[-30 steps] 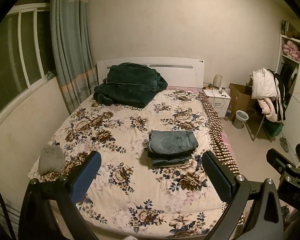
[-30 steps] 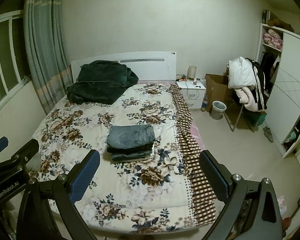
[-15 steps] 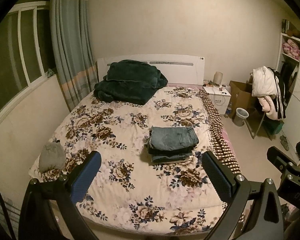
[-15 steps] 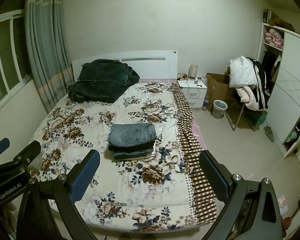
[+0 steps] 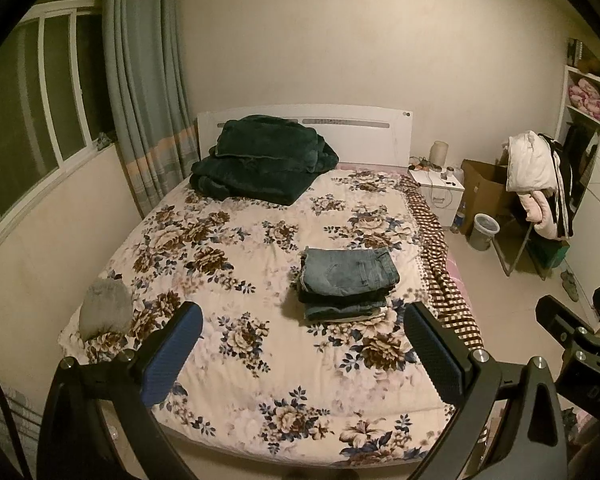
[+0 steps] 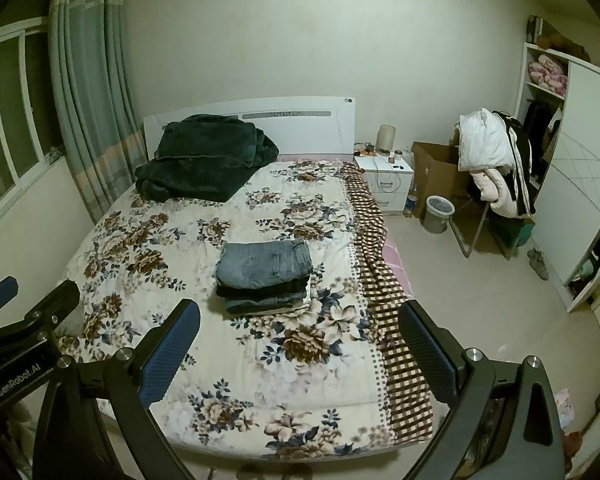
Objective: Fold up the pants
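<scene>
Folded pants (image 5: 348, 282) stacked on the floral bedspread (image 5: 236, 264), right of the bed's middle, well beyond both pairs of jaws and touching neither. Left gripper (image 5: 304, 344) spread wide, grasping nothing; right gripper (image 6: 300, 340) likewise released and bare. One stack, about four folded pairs, exact count unclear. One dark green blanket (image 5: 260, 164) by the headboard, one grey bundle (image 5: 106, 312) at the left edge.

The bed (image 5: 260, 360) wears a floral quilt (image 5: 236, 264). A stack of folded jeans (image 5: 346, 282) lies right of the quilt's middle. Beyond the stack, against the white headboard (image 5: 360, 130), sits a dark green blanket (image 5: 260, 166). Left of the stack, at the bed's near corner, lies a grey bundle (image 5: 105, 310).
</scene>
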Action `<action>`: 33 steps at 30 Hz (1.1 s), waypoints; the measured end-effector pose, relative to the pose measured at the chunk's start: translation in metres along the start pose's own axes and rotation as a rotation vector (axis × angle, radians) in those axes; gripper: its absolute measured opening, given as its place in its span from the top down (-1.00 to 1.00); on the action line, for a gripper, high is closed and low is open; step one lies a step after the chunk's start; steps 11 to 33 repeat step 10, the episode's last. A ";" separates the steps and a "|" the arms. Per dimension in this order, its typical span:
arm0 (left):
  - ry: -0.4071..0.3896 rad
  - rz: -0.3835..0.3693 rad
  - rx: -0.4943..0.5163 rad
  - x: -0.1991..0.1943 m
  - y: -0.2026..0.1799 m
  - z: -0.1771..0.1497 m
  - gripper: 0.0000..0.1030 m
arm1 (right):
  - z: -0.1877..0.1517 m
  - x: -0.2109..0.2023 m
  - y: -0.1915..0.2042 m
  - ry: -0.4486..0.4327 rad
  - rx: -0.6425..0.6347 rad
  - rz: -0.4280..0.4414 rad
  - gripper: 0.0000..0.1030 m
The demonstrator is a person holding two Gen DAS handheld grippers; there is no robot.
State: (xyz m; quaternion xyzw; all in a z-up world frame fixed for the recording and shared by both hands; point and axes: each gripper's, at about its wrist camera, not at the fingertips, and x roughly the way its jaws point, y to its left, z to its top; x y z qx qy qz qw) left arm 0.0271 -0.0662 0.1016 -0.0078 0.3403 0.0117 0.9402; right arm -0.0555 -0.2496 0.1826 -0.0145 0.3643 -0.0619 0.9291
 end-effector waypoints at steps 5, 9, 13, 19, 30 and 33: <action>-0.001 0.004 0.002 -0.001 0.000 -0.002 -0.99 | -0.002 0.000 -0.001 0.000 -0.002 -0.002 -0.96; -0.002 0.009 0.001 -0.002 0.001 -0.005 -0.99 | -0.003 0.001 -0.002 0.003 -0.002 0.000 -0.96; -0.004 0.012 0.002 -0.002 0.001 -0.005 -0.99 | -0.003 0.001 -0.002 0.000 0.000 0.000 -0.96; -0.004 0.012 0.002 -0.002 0.001 -0.005 -0.99 | -0.003 0.001 -0.002 0.000 0.000 0.000 -0.96; -0.004 0.012 0.002 -0.002 0.001 -0.005 -0.99 | -0.003 0.001 -0.002 0.000 0.000 0.000 -0.96; -0.004 0.012 0.002 -0.002 0.001 -0.005 -0.99 | -0.003 0.001 -0.002 0.000 0.000 0.000 -0.96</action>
